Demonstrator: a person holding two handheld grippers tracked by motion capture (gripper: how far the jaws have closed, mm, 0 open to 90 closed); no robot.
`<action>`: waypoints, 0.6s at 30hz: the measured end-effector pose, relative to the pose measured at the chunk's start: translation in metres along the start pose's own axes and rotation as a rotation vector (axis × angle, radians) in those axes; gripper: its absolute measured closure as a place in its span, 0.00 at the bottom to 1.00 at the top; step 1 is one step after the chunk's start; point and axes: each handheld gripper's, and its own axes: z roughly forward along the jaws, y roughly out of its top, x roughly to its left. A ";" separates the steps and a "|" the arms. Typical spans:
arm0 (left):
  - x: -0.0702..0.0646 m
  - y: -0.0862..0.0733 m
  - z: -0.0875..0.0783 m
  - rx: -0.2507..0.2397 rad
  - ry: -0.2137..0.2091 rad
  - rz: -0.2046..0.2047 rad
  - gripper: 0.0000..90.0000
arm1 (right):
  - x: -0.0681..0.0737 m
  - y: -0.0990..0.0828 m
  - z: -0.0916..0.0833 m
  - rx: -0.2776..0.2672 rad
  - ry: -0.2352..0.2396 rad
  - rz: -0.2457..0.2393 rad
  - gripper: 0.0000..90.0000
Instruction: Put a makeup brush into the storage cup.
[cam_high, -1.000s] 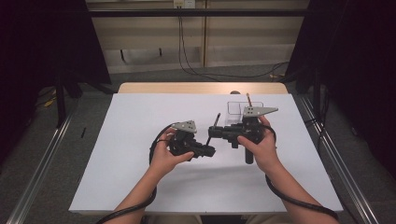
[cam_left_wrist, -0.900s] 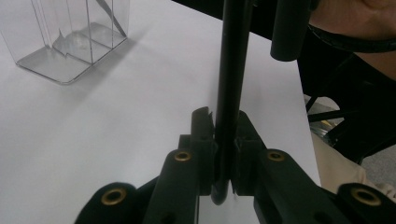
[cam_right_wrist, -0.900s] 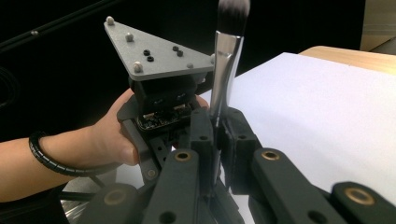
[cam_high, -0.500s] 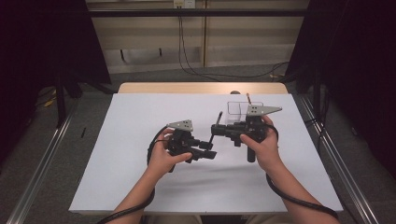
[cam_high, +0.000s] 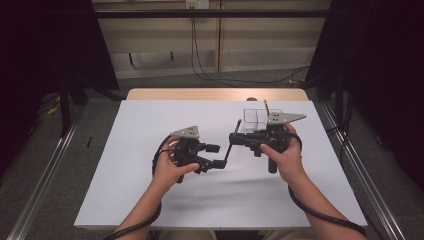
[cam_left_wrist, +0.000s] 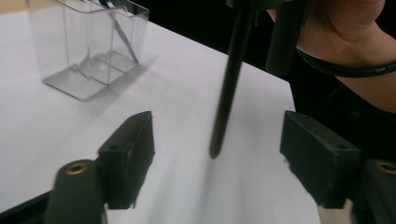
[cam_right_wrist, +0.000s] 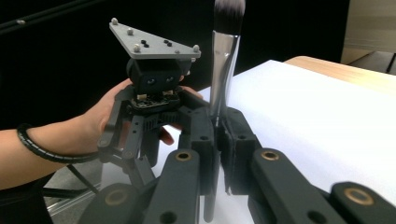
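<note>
Now | right gripper (cam_right_wrist: 219, 140) clamps brush (cam_right_wrist: 223, 60) | left gripper (cam_left_wrist: 217, 154) just opened, apparently clear of handle

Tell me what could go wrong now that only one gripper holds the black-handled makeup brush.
The right gripper pinches the black-handled makeup brush at one narrow spot, so it could pivot or slip. The left gripper, whose jaws have just been opening, still brackets the handle tip and might knock it. The clear plastic holder nearby looks easily toppled.
</note>
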 end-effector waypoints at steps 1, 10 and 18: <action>0.000 0.000 -0.002 -0.002 0.006 -0.002 0.25 | 0.000 0.000 0.000 0.000 -0.001 -0.004 0.93; 0.000 0.000 -0.013 -0.030 0.028 0.002 0.10 | 0.001 0.000 0.001 0.006 0.004 -0.008 0.93; 0.000 -0.002 -0.027 -0.053 0.067 0.017 0.03 | 0.001 -0.001 0.002 0.014 0.004 -0.020 0.93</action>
